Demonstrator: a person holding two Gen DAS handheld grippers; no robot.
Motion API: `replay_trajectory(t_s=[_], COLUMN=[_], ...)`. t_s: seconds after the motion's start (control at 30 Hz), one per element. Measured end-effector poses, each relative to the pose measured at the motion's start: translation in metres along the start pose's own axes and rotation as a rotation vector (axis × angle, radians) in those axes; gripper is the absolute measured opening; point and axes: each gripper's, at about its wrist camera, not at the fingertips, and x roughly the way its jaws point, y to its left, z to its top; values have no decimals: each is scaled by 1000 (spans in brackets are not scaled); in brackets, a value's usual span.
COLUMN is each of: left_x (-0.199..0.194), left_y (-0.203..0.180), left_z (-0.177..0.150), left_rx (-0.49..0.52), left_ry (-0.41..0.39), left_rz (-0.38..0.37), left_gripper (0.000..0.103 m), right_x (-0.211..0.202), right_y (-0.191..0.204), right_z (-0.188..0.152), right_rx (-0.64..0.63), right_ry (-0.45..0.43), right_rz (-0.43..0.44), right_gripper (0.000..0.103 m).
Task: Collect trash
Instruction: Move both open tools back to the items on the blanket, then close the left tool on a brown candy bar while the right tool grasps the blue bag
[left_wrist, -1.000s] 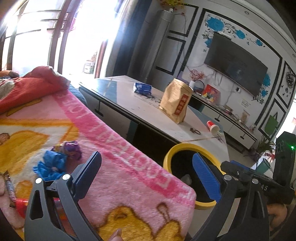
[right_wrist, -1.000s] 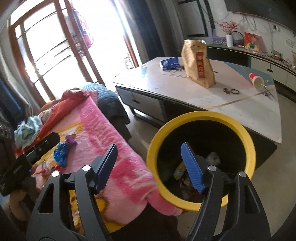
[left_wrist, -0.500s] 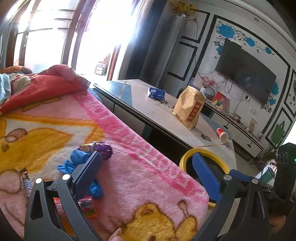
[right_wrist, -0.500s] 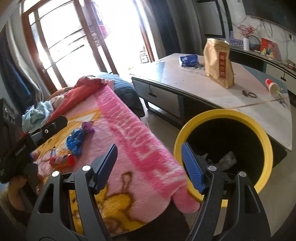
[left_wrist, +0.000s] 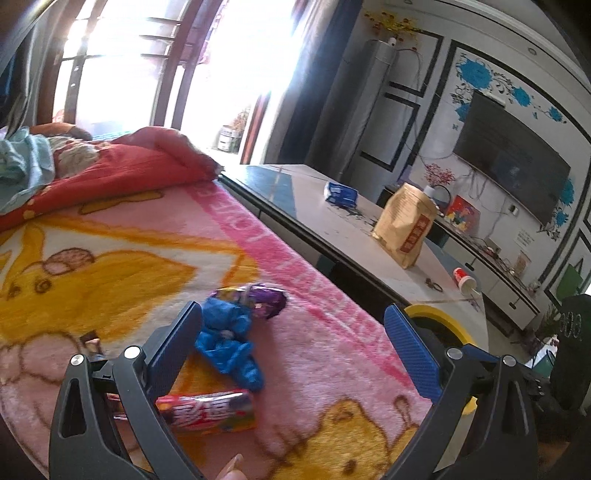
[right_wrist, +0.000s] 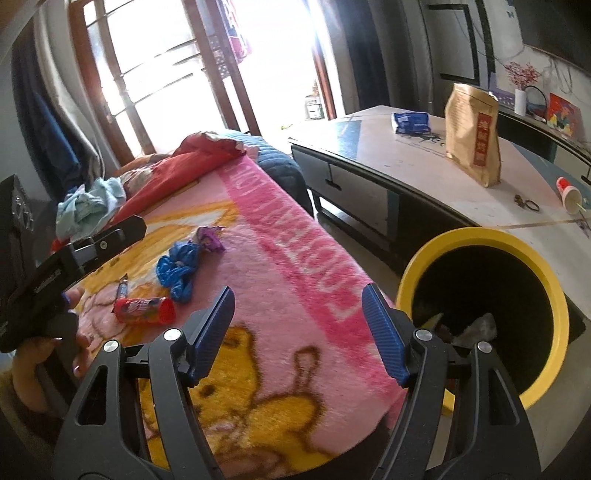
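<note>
The left gripper (left_wrist: 291, 332) is being held above the pink blanket (left_wrist: 332, 354) with its jaws spread wide and nothing between them. The right gripper (right_wrist: 299, 325) is likewise being held released, with nothing grasped, over the near edge of the same blanket.

The trash is being left lying on the blanket. A crumpled blue wrapper (left_wrist: 229, 343) is lying just beside the left gripper's left finger (left_wrist: 173, 347), with a purple wrapper (left_wrist: 264, 299) touching its far end. A red cylindrical snack tube (left_wrist: 210, 406) is lying nearer, partly hidden behind that same finger. In the right wrist view, the same three items (right_wrist: 177, 269) (right_wrist: 210, 238) (right_wrist: 144, 310) are being shown left of the right gripper, and a thin stick wrapper (right_wrist: 122, 288) is lying just beyond the tube.

A yellow-rimmed bin (right_wrist: 535, 258) is standing on the floor to the right of the blanket, with some waste already inside. Beyond it, a brown paper bag (right_wrist: 472, 133), a blue packet (right_wrist: 412, 122) and a tipped paper cup (right_wrist: 570, 194) are being carried by the bench (right_wrist: 388, 155).
</note>
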Motion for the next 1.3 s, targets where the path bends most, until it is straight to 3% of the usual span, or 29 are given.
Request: replay_trajectory(t_s=[0.5, 0.73, 1.0, 1.13, 1.3], left_x=[-18, -18, -12, -9, -2], left_y=[66, 96, 126, 135, 138], left_z=[2, -6, -20, -28, -35], left_rx=[-85, -135, -219, -258, -277], left_ry=[-14, 18, 82, 115, 151], left_rz=[141, 205, 228, 213, 196], left_gripper=[96, 96, 94, 82, 68], right_x=[44, 70, 102, 118, 133], right_y=[50, 75, 97, 98, 103], right_z=[1, 1, 8, 11, 8], right_rx=[-77, -107, -112, -72, -55], right_ry=[59, 109, 181, 237, 302], right_rz=[74, 119, 146, 162, 200], right_gripper=[63, 62, 58, 54, 39])
